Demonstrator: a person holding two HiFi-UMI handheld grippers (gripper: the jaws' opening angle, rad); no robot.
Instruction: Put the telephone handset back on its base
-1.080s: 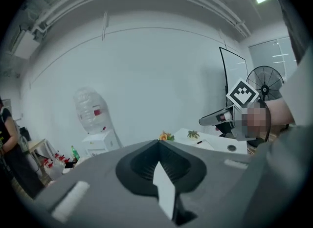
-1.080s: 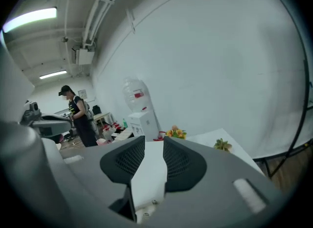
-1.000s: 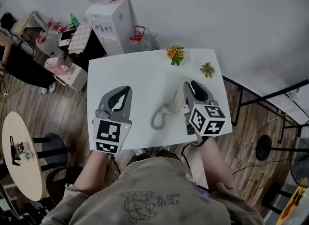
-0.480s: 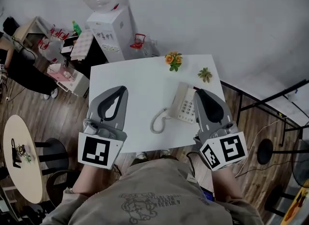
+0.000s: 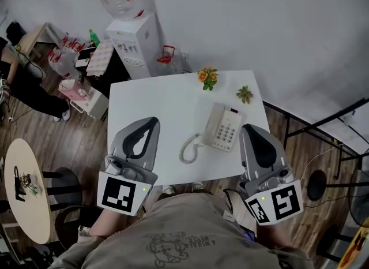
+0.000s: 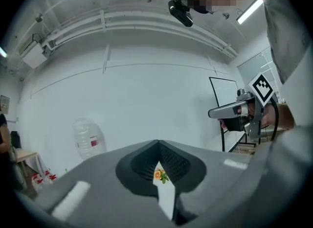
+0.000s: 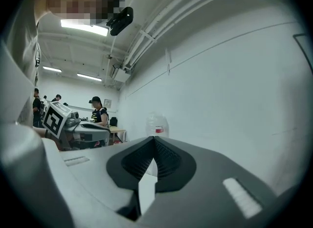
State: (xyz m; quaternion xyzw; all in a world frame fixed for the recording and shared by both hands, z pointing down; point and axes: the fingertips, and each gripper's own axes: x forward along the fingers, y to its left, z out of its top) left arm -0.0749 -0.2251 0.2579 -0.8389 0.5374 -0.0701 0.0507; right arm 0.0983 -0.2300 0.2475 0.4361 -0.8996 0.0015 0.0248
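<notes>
A cream telephone (image 5: 226,129) sits on the white table (image 5: 155,97), and its handset (image 5: 213,123) lies in the cradle along the base's left side. The coiled cord (image 5: 189,148) loops off to the left. My right gripper (image 5: 249,129) hangs just right of the phone, apart from it. Its jaws have just been closing and are shut with nothing between them (image 7: 154,139). My left gripper (image 5: 153,122) hovers over the table's near left part, also shut and empty (image 6: 158,144). Both point level toward the far wall.
A pot of orange flowers (image 5: 208,77) and a small green plant (image 5: 245,94) stand at the table's far edge. A water dispenser (image 5: 135,37) is behind the table, a round side table (image 5: 23,187) at the left, and a black metal frame (image 5: 323,118) at the right.
My right gripper has come off the telephone and drawn back toward me, leaving the handset on the base. Both grippers have risen and pulled back, and the right jaws have come together.
</notes>
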